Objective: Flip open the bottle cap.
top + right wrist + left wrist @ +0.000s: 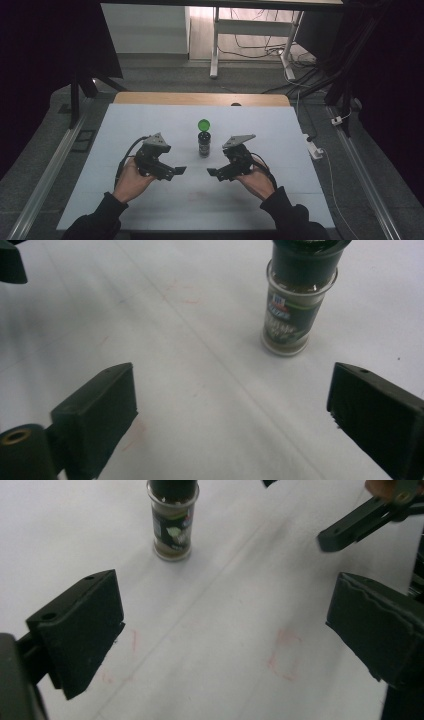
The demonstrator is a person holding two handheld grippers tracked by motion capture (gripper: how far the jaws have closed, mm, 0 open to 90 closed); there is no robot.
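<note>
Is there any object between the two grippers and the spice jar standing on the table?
Nothing visible does. The spice jar stands upright and alone on the white table, between and a little beyond the left gripper and the right gripper. Both have open, empty jaws, with bare tabletop between each and the jar.

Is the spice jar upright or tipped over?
Upright: the spice jar stands on its base on the table, green cap on top, apart from both tongs.
</note>
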